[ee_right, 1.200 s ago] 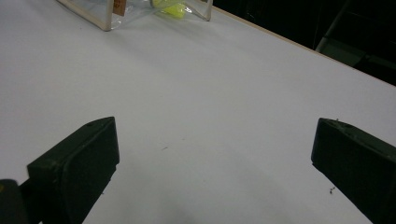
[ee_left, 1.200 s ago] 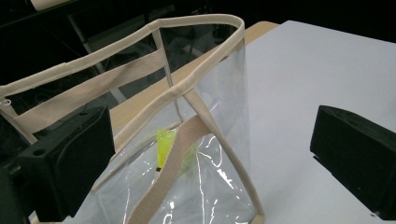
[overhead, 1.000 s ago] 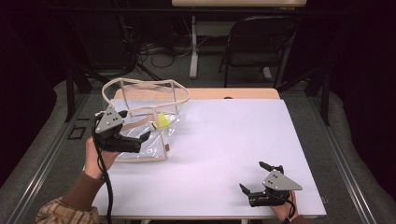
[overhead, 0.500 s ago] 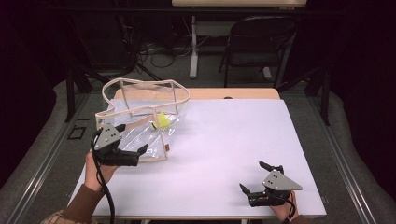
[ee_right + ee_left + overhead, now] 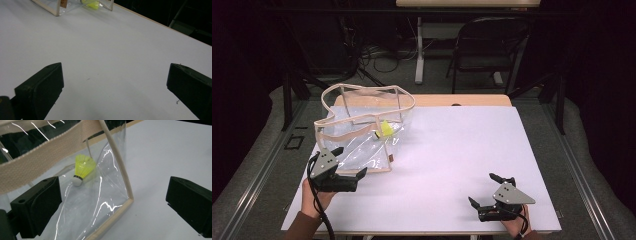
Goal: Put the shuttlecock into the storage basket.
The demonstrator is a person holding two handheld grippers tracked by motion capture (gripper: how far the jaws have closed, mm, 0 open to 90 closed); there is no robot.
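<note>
Left hand-held gripper (image 5: 349,162), jaws wide apart and empty, sits at the near corner of the clear plastic beige-trimmed bag (image 5: 362,127) holding a yellow shuttlecock (image 5: 385,129); right hand-held gripper (image 5: 482,190) likewise spread, empty, on the white surface (image 5: 462,150).

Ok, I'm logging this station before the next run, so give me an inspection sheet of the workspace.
Surface: white table top, bare apart from the bag.
Job's things: clear bag with beige trim, standing open at the left; yellow shuttlecock inside.
Clutter: nothing seen.
Grippers: left gripper open, just short of the bag's near corner; right gripper open, empty, at the near right edge.
Cables: black cable trailing from the left gripper.
Surroundings: chair, floor cables behind.
</note>
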